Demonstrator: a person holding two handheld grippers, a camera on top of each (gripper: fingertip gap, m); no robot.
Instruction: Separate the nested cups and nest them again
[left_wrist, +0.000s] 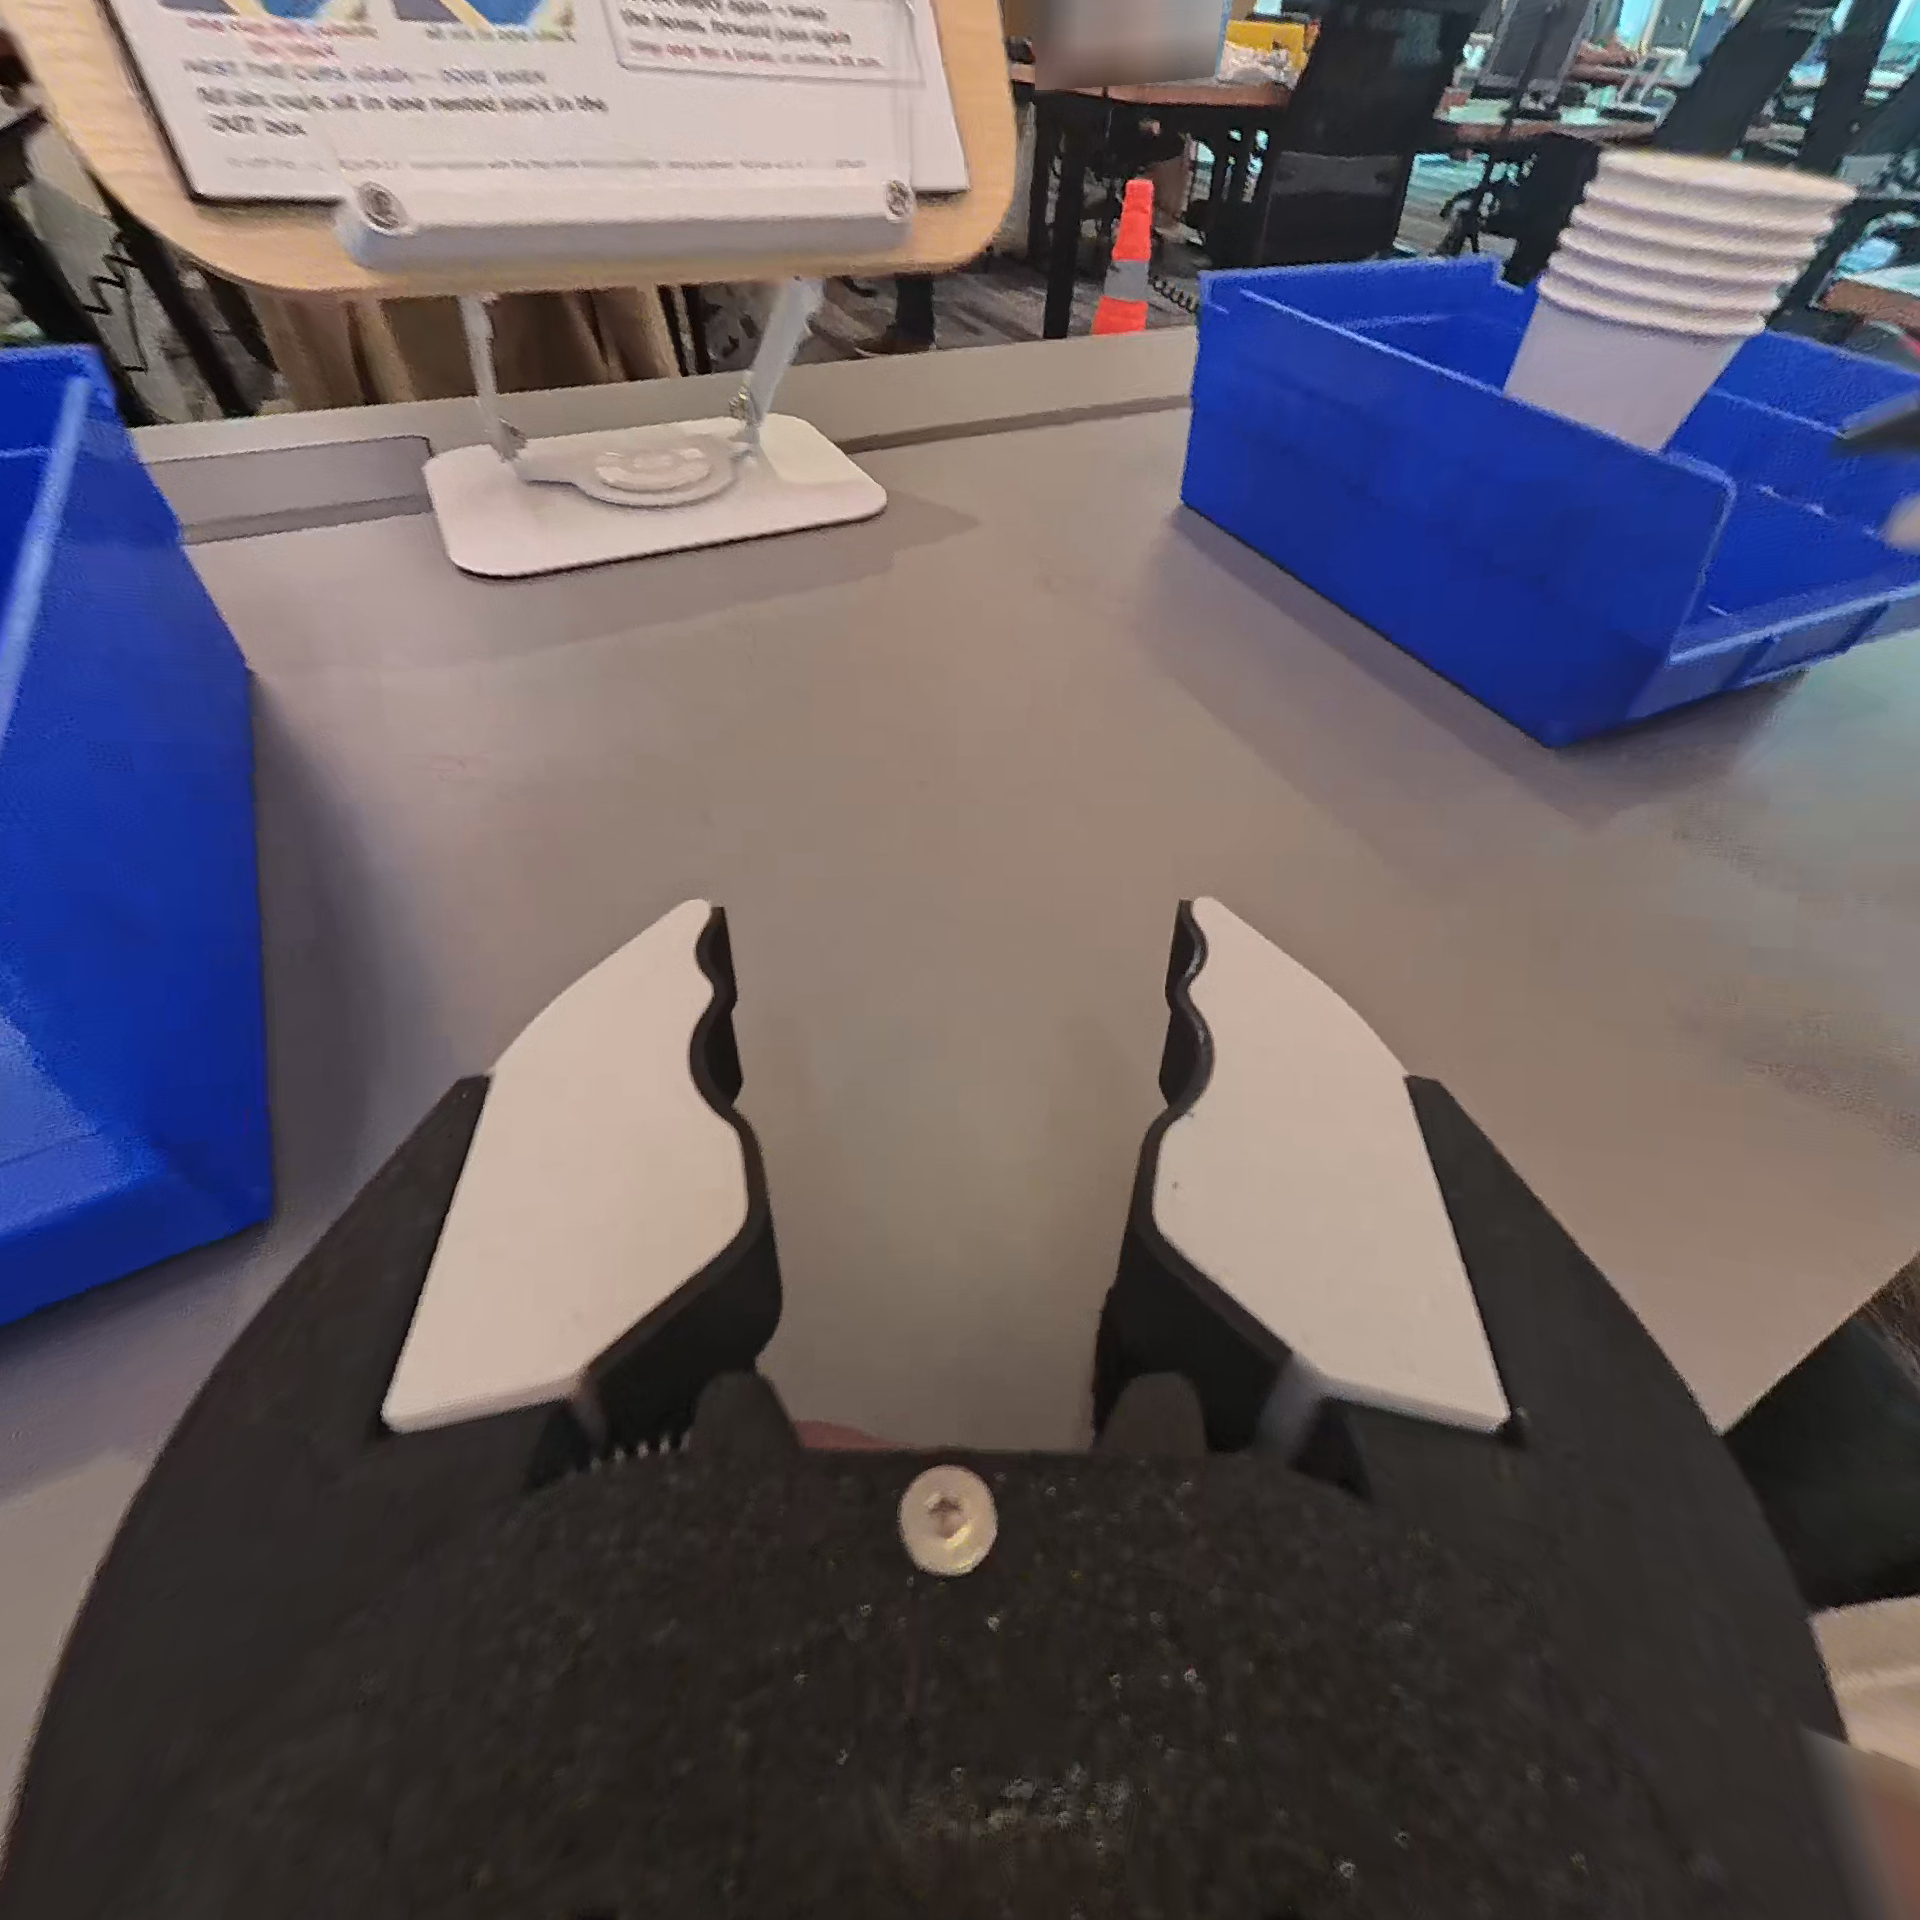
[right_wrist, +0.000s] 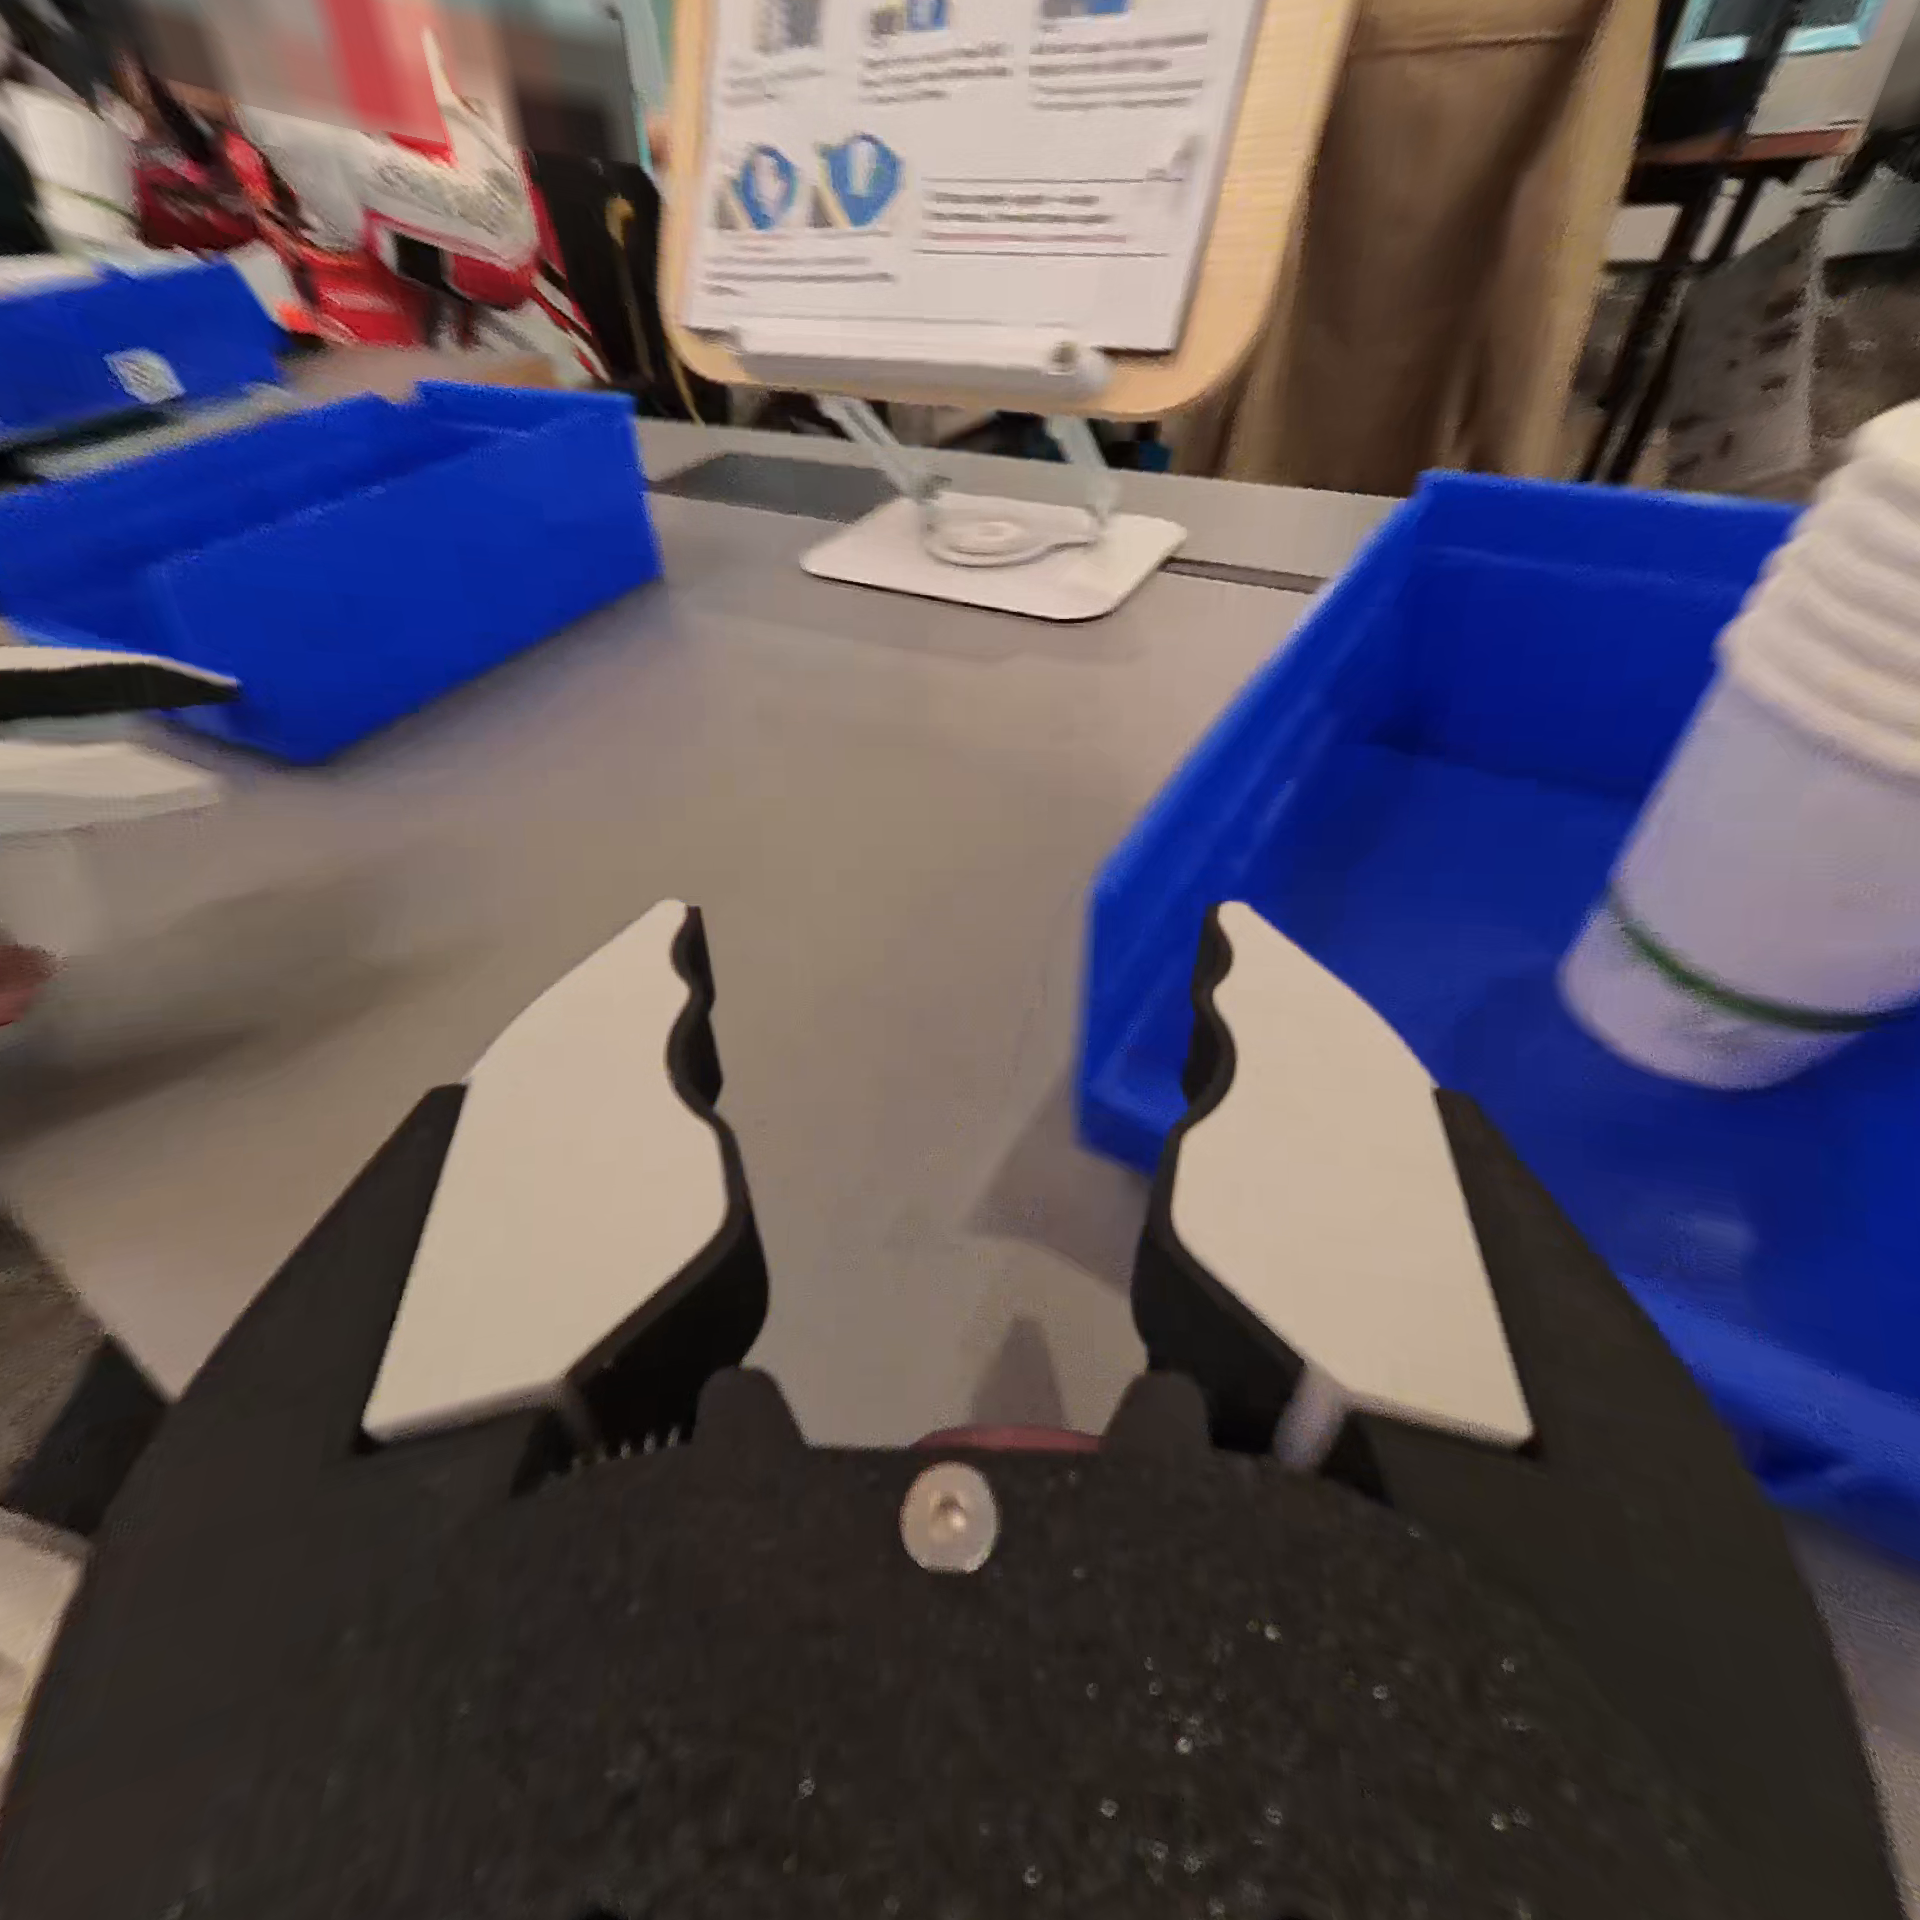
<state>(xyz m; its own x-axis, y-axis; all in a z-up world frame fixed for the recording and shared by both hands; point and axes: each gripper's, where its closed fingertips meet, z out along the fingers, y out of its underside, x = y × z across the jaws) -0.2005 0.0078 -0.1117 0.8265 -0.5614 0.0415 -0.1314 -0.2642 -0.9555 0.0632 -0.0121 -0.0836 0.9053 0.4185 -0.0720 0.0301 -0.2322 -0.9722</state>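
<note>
Both the left gripper (left_wrist: 954, 914) and right gripper (right_wrist: 954, 920) gape empty over the grey table (left_wrist: 935, 727); the nested cups (left_wrist: 1652, 301) stand in the right blue bin (left_wrist: 1455, 540), and only the right wrist view shows their green band.

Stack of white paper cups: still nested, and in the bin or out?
Nested and in: the stack of white paper cups shows several stacked rims and stands, tilted, inside the right blue bin. Neither gripper touches it.

Right bin (left_wrist: 1455, 540): holds the nested cup stack (left_wrist: 1652, 301).
Left bin (left_wrist: 114, 831): across the table (left_wrist: 935, 748).
Document stand (left_wrist: 655, 488): behind, between bins.
</note>
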